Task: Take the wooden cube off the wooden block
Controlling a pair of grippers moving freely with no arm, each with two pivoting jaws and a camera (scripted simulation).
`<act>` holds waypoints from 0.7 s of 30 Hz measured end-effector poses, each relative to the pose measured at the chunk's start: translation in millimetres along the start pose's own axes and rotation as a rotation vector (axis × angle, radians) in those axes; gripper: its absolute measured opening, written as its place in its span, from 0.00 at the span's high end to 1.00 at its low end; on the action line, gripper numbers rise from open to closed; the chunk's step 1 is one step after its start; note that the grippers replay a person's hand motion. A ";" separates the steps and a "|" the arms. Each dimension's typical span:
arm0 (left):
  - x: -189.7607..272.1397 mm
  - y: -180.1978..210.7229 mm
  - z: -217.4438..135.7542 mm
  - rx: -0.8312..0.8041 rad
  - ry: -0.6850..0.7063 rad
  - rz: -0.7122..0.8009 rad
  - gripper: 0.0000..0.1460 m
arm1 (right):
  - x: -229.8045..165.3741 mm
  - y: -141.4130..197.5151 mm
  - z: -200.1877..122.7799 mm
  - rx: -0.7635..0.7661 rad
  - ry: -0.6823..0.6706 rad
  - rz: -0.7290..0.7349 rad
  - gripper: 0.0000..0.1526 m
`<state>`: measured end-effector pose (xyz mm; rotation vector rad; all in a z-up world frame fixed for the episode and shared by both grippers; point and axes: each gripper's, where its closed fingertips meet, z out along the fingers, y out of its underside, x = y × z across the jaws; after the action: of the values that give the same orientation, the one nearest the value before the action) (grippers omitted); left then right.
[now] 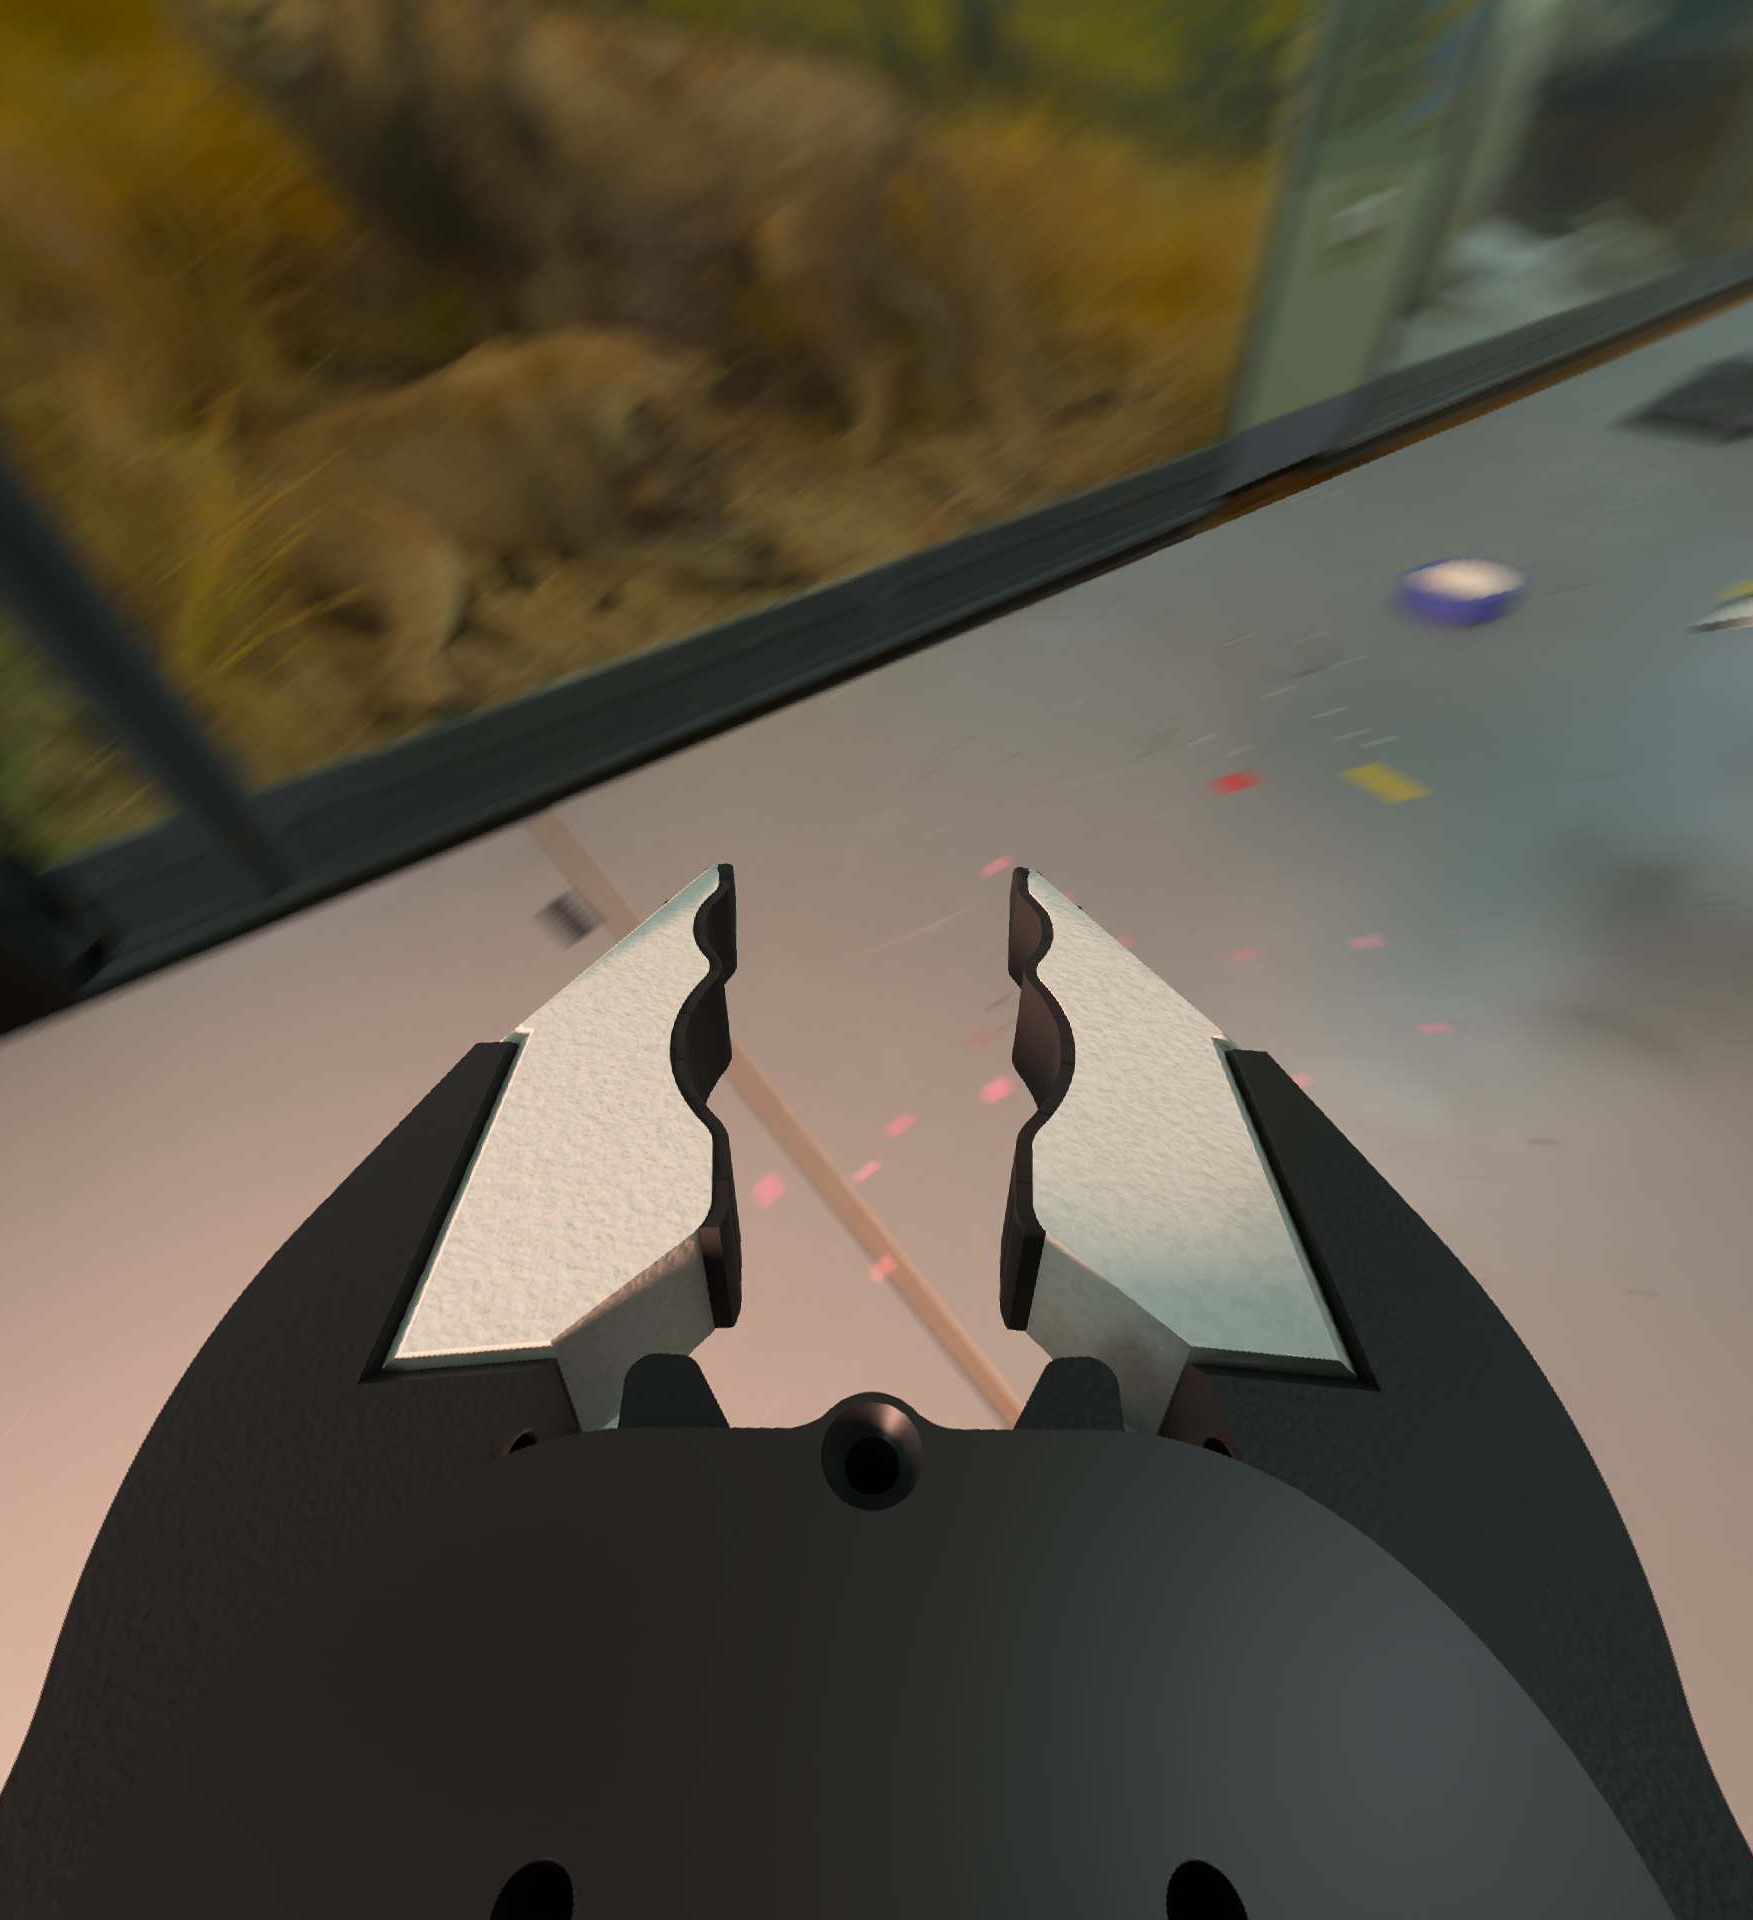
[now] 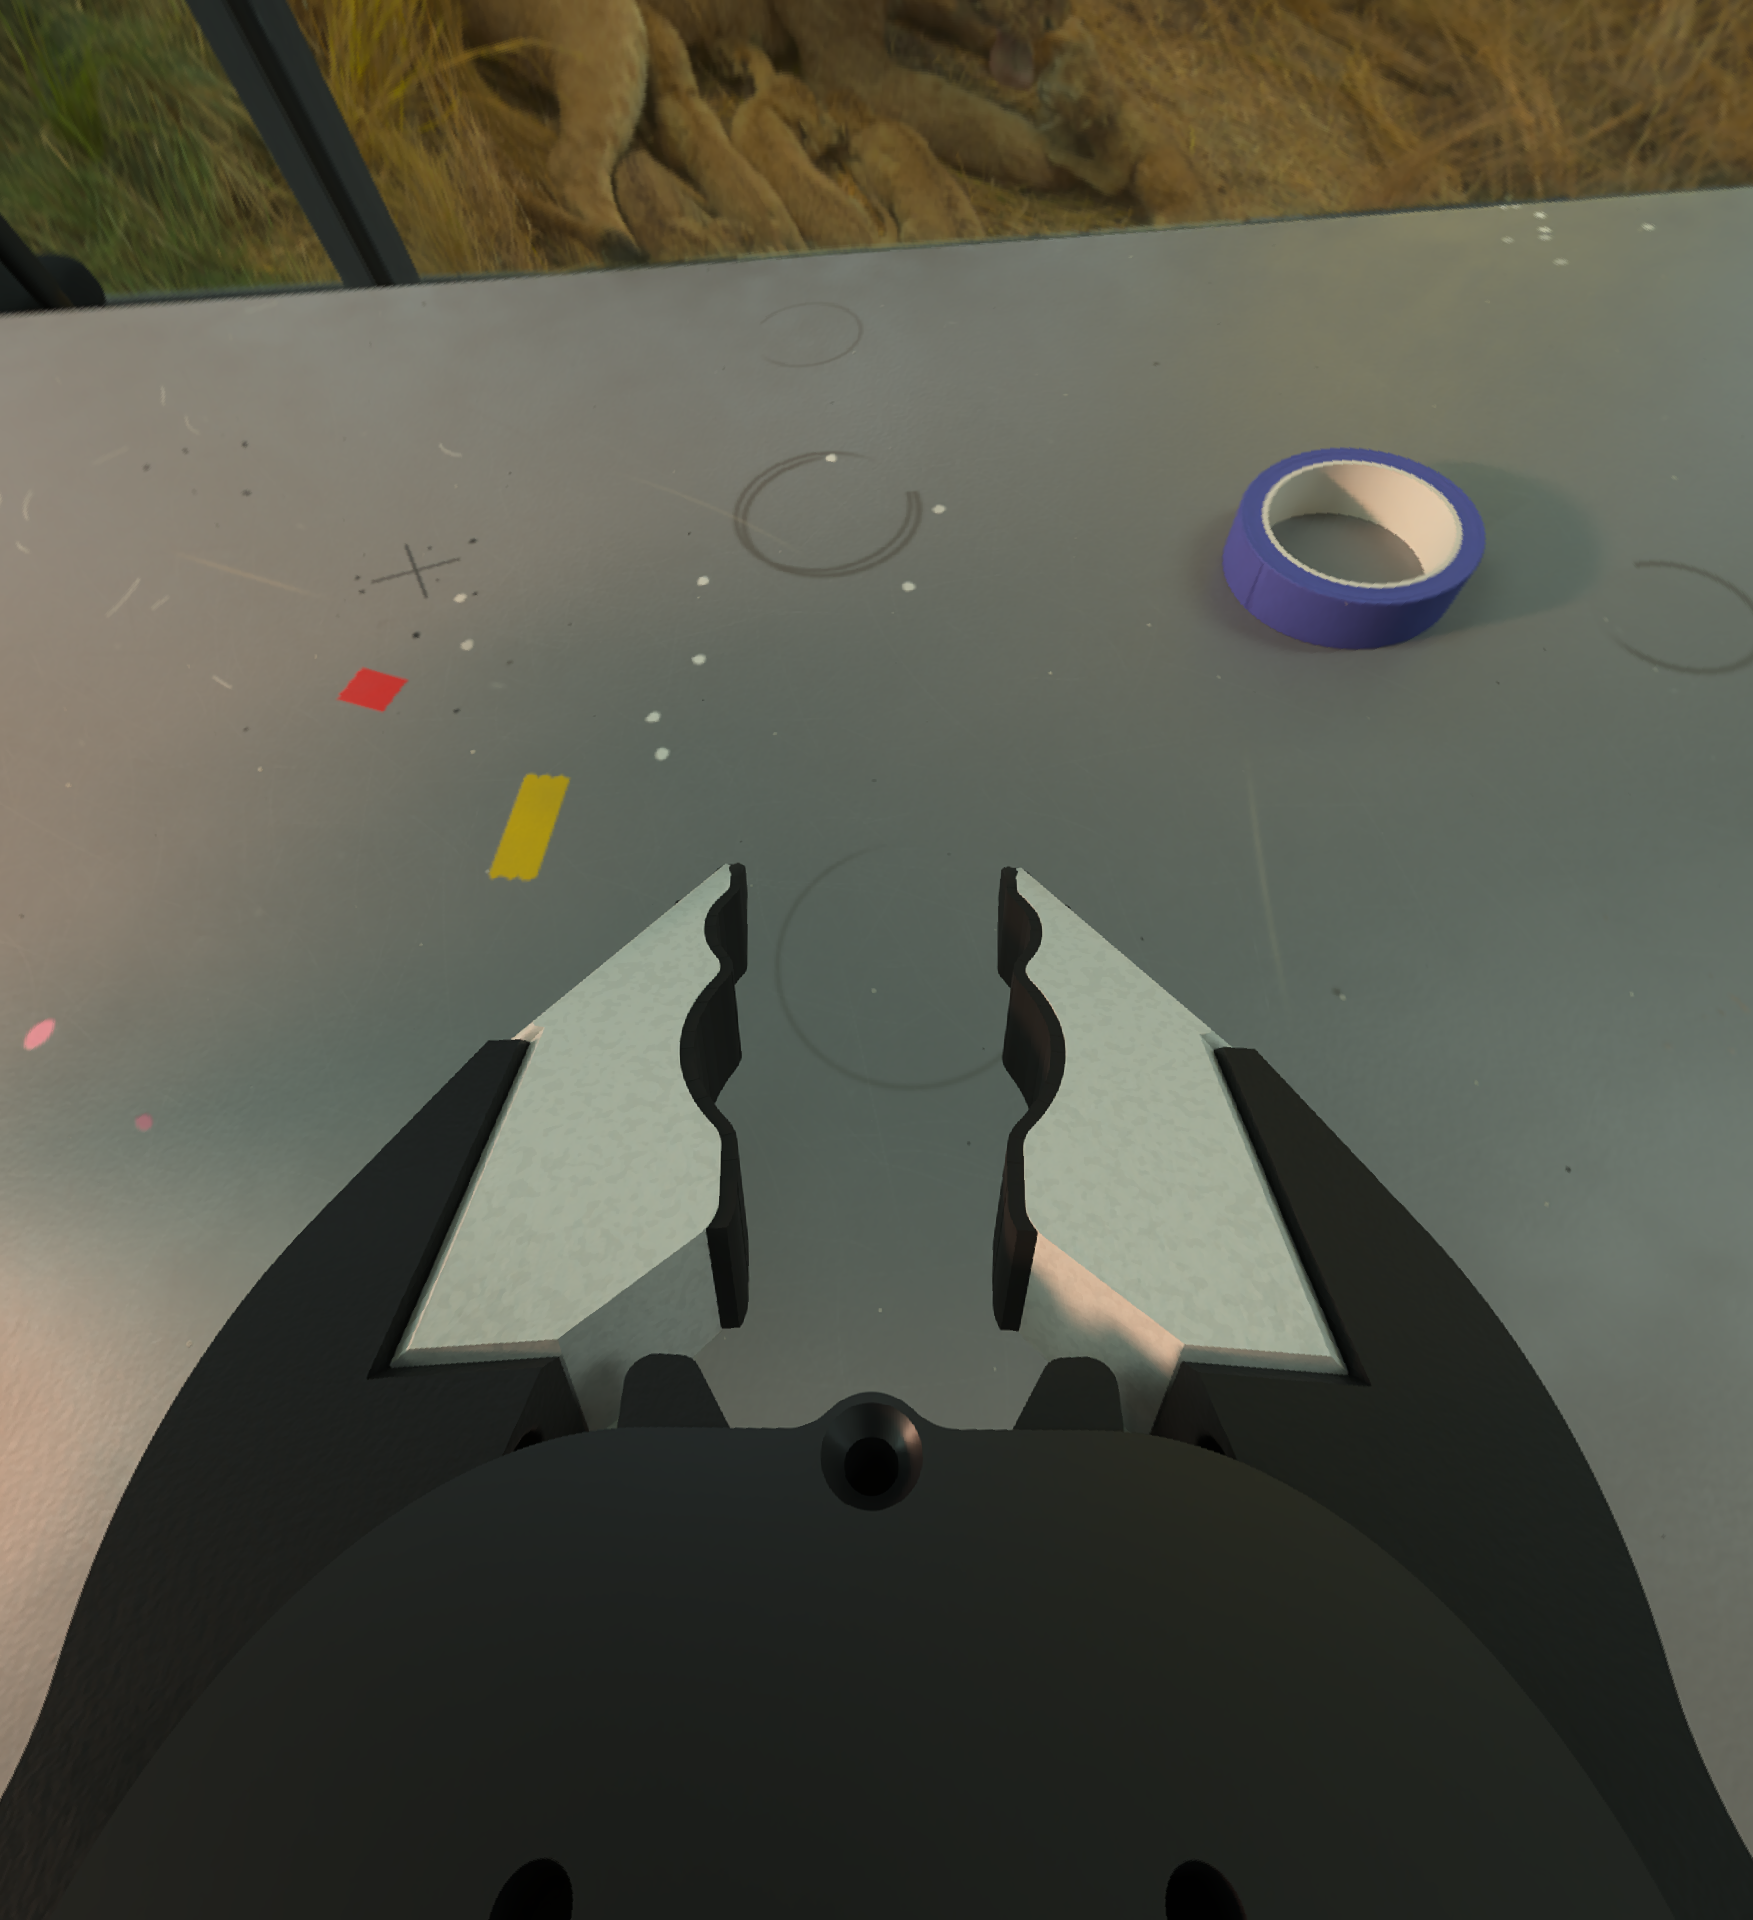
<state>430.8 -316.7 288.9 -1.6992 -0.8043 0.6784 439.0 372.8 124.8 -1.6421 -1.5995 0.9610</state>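
Observation:
No wooden cube and no wooden block show in either view. My left gripper [image 1: 872, 878] is open and empty above the grey table [image 1: 1474, 1039], tilted, with the picture blurred. A thin tan strip [image 1: 851, 1205] runs across the table under its fingers. My right gripper [image 2: 872, 878] is open and empty, held over the grey table [image 2: 1059, 727] above a faint drawn circle [image 2: 887, 977].
A blue tape roll [image 2: 1355, 545] lies on the table ahead and to the right of the right gripper; it also shows blurred in the left wrist view [image 1: 1462, 590]. Yellow [image 2: 529, 826] and red [image 2: 373, 689] tape marks lie ahead on the left. The table's far edge [image 2: 955, 244] is close.

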 end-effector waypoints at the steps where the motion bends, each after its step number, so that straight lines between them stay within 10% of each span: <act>1: -27.6 18.1 -1.4 -0.056 -0.095 -0.020 0.64 | -2.9 -1.5 2.5 -0.010 0.001 -0.017 0.68; 8: -140.4 151.9 24.8 -0.327 -0.424 -0.236 0.66 | -23.1 -4.6 10.6 -0.035 -0.028 -0.090 0.68; 21: -165.8 187.1 77.9 -0.443 -0.581 -0.331 0.58 | -3.1 9.5 4.6 -0.045 -0.025 -0.015 0.69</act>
<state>302.5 -437.7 95.3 -1.7034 -1.7069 0.8122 440.2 369.1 114.5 -1.6514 -1.6591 0.9482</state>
